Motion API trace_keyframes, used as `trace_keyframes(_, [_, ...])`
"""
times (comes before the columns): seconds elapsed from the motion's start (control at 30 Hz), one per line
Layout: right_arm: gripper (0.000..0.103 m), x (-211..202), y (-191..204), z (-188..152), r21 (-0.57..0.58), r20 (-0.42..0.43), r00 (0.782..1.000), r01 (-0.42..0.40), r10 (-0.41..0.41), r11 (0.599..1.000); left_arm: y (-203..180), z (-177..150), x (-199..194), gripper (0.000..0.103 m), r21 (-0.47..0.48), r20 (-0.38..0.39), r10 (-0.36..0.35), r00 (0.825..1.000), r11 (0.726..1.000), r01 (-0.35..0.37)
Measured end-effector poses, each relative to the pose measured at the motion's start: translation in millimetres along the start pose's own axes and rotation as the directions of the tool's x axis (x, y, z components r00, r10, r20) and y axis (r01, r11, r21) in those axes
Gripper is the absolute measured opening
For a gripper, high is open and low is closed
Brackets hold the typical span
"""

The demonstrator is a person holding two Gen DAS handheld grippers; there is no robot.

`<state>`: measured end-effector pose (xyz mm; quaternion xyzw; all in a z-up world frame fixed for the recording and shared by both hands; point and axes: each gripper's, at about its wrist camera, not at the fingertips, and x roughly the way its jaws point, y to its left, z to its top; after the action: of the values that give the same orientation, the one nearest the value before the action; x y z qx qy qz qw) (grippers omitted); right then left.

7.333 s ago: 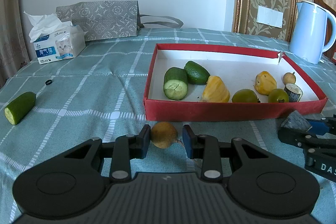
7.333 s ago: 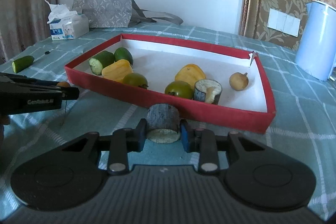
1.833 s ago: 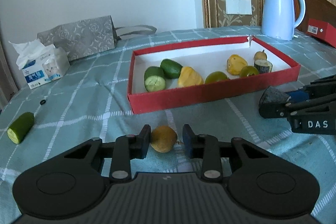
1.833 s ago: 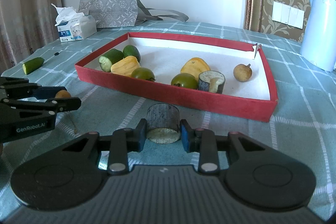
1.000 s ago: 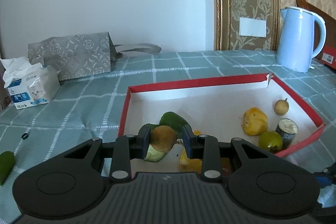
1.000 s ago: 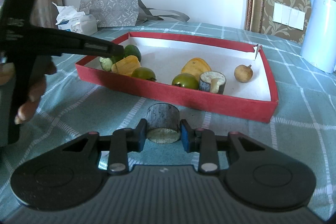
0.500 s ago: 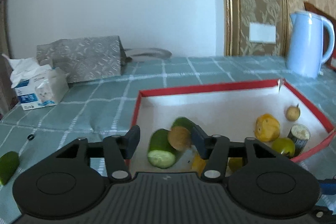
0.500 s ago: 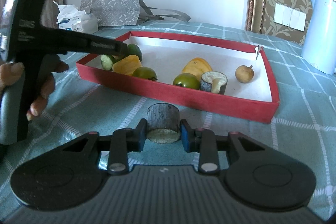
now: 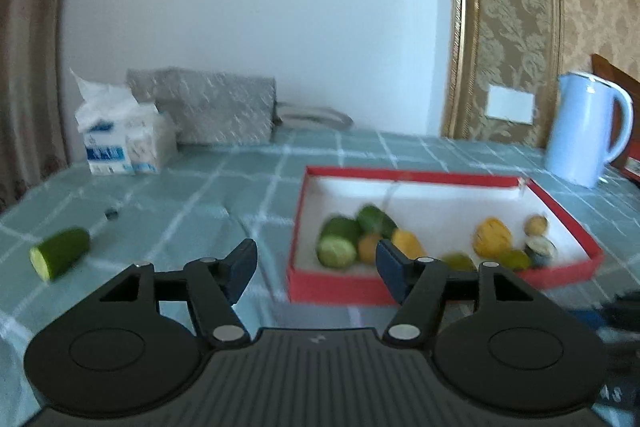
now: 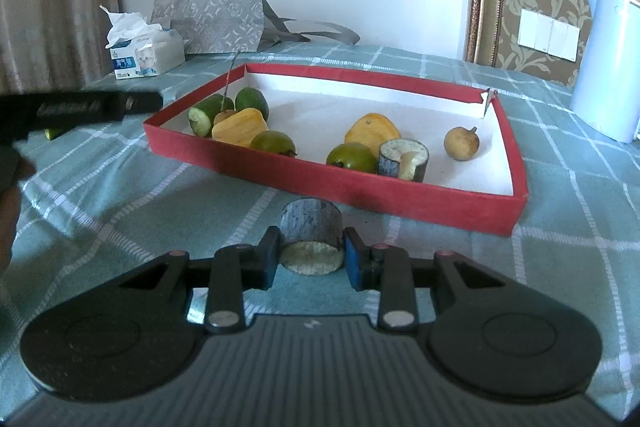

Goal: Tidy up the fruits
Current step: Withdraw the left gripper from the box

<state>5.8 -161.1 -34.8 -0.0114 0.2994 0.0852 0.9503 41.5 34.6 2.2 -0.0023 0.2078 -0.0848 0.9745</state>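
Left gripper has let its brown fruit go into the red box; right gripper grips a cut chunk outside it.

From the left: a cut cucumber piece [image 9: 59,253] lies alone on the checked worktop [image 9: 192,211], well apart from the red box [image 9: 448,177]. The left gripper [image 9: 316,267] has just been opening; its fingers stand wide with nothing between them, pulled back from the box's near-left corner. The small brown fruit [image 10: 225,115] it carried a second ago now rests inside, touching a cucumber half [image 10: 208,113] and a yellow segment [image 10: 240,131], stem up. That piece counts as sorted. Farther right, the right gripper [image 10: 311,257] holds its fingers narrow on a grey-skinned, pale-fleshed chunk [image 10: 311,227], just short of the box's front wall; that and the stray cucumber look left to place.
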Motion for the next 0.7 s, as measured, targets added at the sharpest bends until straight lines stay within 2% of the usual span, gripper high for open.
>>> trace_keyframes(0.13, [0.031, -3.0, -0.8, -0.7, 0.000, 0.013, 1.000, 0.009, -0.009, 1.000, -3.0, -6.4, 1.2, 0.065, 0.011, -0.037, -0.022, 0.999, 1.000, 0.022])
trace_keyframes(0.4, [0.031, -6.8, -3.8, 0.0, 0.009, 0.027, 0.999, 0.029, -0.030, 1.000, -22.2, -16.9, 4.4, 0.065, 0.131, -0.067, -0.010, 0.998, 0.991, 0.018])
trace_keyframes(0.53, [0.031, -10.7, -6.1, 3.7, 0.016, 0.041, 0.998, 0.037, -0.038, 0.999, -25.0, -19.0, 4.6, 0.065, 0.146, -0.078, -0.013, 0.997, 0.989, 0.024])
trace_keyframes(0.7, [0.031, -15.9, -11.1, 14.3, 0.031, 0.051, 0.998, 0.038, -0.040, 0.999, -21.4, -18.8, 9.3, 0.065, 0.121, -0.115, -0.028, 0.993, 0.992, 0.042])
